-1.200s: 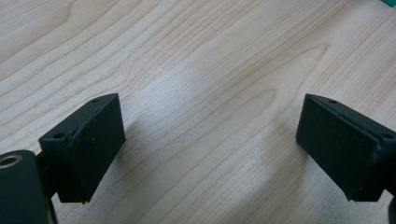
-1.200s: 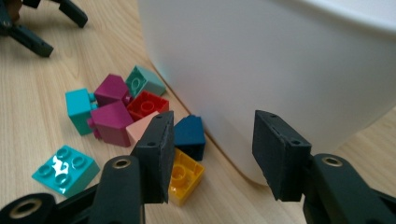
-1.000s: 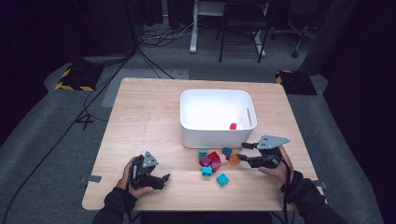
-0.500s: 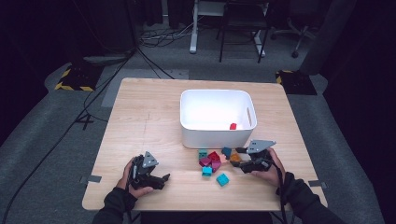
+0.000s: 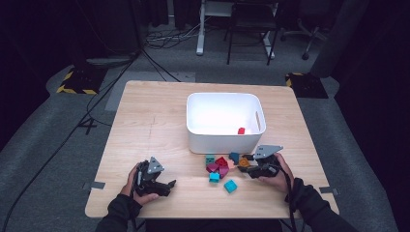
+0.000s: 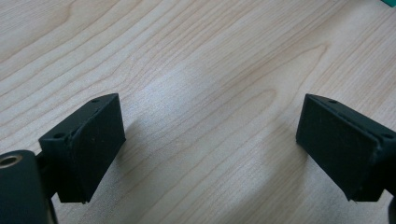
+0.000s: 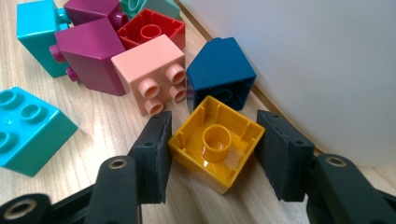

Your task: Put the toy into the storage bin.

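Each claw is matte black all over: the left claw (image 5: 169, 185) and the right claw (image 5: 247, 170) both carry a grey three-cornered plate on top of the body behind the jaws, and a black cable trails back from the right one along the wrist. Seen from just behind, the jaws are thick, flat, rectangular black blocks with small screw holes near their outer edges, and brass-ringed holes sit in the black links beneath them. Behind both claws, the person's forearms are covered by dark long sleeves.
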`<state>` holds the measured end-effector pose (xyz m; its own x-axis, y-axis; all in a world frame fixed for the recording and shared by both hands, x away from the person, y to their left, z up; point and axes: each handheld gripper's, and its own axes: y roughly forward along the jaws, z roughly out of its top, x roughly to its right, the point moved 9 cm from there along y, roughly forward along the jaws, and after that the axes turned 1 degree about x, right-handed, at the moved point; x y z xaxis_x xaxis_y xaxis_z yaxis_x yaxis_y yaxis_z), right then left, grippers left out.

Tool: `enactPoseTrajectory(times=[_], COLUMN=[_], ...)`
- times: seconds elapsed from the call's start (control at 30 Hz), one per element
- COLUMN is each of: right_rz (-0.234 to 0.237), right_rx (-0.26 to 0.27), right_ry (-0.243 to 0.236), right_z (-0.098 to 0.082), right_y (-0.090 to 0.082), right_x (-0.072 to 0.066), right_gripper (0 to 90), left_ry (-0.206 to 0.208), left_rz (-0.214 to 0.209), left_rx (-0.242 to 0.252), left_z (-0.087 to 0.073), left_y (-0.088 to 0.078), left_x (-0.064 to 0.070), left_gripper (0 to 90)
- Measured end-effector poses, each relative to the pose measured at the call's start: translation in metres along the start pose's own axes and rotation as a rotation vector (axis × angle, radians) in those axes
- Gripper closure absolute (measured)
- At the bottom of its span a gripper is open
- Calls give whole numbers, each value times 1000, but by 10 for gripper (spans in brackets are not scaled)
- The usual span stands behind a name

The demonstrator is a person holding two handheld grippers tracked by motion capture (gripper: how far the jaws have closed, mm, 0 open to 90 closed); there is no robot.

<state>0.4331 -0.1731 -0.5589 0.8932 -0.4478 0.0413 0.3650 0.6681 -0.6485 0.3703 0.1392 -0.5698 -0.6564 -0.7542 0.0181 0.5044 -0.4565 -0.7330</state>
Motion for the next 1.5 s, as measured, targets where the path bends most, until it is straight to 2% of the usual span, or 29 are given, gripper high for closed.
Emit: enactPoseTrajectory(times=[0.03,0.07,0.1,0.13,0.17,0.2,0.23,0.43,0.63,0.97,1.13,1.2,1.5], right_rz=[-3,-1,0,-2,-2,-7,2,5,10,-13,-28,-25,-53], right_rx=[-7,-11,-9,0,4,16,22,68,106,147,190,205,215], right_ry=[-18,14,6,-22,8,-25,-9,-26,-10,-24,-37,-27,-55], right_z=[-1,-1,-1,1,2,4,6,17,26,44,61,66,85], right_y=[-1,-2,-4,-5,-8,-10,-13,-28,-40,-68,-82,-89,-102], right_x=[1,-2,-1,1,-1,1,-1,-3,-4,-2,0,0,1], right_gripper=[480,480,481,481,481,481,481,481,481,481,482,482,482], left_ry=[1,2,0,2,2,2,0,2,2,0,-3,0,-4], left_rz=[0,1,0,1,0,1,0,0,0,0,-6,-4,-5], left_rx=[-3,-2,0,-2,-1,-2,0,-2,-2,0,1,-1,1], left_z=[0,0,0,0,0,0,0,0,0,0,0,0,0], left_y=[0,0,0,0,0,0,0,0,0,0,0,0,0], left_x=[0,0,0,0,0,0,0,0,0,0,1,0,1], left_gripper=[82,82,82,82,82,82,82,82,82,82,81,81,81])
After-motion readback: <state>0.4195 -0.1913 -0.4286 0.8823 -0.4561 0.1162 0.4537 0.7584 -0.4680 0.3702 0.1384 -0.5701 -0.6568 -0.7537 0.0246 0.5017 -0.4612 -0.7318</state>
